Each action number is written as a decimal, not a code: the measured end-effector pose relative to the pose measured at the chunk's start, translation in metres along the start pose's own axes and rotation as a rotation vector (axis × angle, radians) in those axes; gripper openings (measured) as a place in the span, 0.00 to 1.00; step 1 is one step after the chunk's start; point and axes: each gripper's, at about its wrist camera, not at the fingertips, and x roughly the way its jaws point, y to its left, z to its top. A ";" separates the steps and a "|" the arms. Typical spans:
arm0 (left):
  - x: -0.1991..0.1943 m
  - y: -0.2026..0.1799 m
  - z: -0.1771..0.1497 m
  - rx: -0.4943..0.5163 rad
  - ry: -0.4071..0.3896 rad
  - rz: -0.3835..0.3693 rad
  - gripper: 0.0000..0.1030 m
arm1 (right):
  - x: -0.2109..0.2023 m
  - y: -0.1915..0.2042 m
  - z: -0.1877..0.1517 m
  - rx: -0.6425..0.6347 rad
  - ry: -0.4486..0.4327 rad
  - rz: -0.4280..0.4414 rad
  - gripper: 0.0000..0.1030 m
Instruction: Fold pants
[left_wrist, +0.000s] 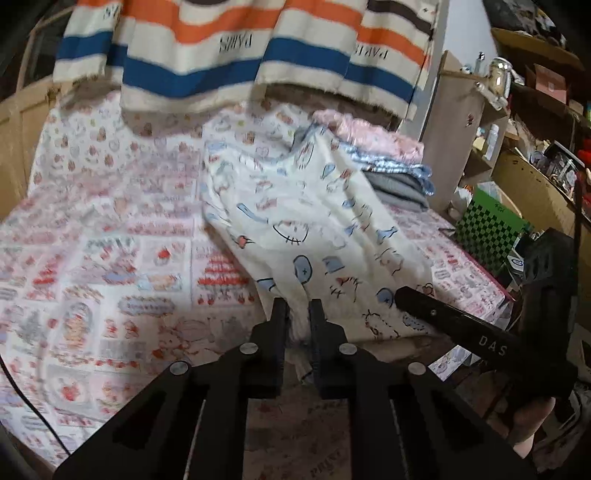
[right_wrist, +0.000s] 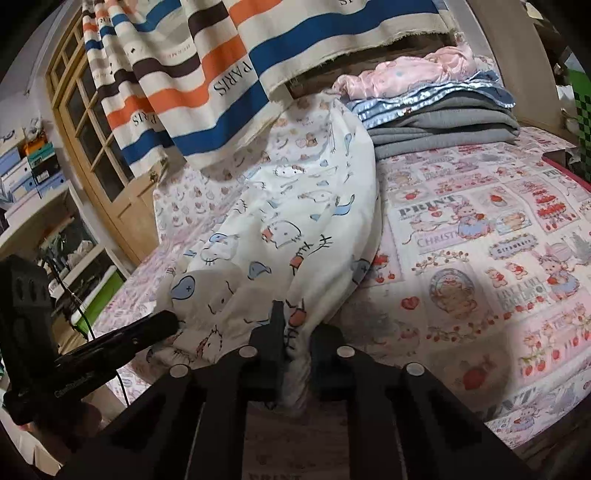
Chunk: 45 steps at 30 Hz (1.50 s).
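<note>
White pants with a blue and red cartoon-cat print lie stretched across the bed, running from its near edge toward the back. My left gripper is shut on the near hem of the pants, with cloth bunched between its black fingers. My right gripper is shut on the same near edge a little further along, a fold of the pants pinched between its fingers. Each view shows the other gripper beside it: the right gripper in the left wrist view, the left gripper in the right wrist view.
The bed has a pink printed sheet. A stack of folded clothes, grey, blue and pink, sits at the back. A striped curtain hangs over the far side. Cluttered shelves stand on the right, a wooden door on the left.
</note>
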 end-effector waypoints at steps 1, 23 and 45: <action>-0.005 -0.001 0.000 0.001 -0.010 0.003 0.10 | -0.004 0.002 0.001 0.000 -0.006 0.010 0.09; -0.031 0.053 0.034 0.011 -0.110 0.169 0.40 | -0.050 -0.026 0.055 -0.036 -0.140 -0.074 0.54; 0.172 0.133 0.190 -0.129 0.235 0.055 0.67 | 0.106 -0.072 0.218 -0.065 0.199 0.080 0.63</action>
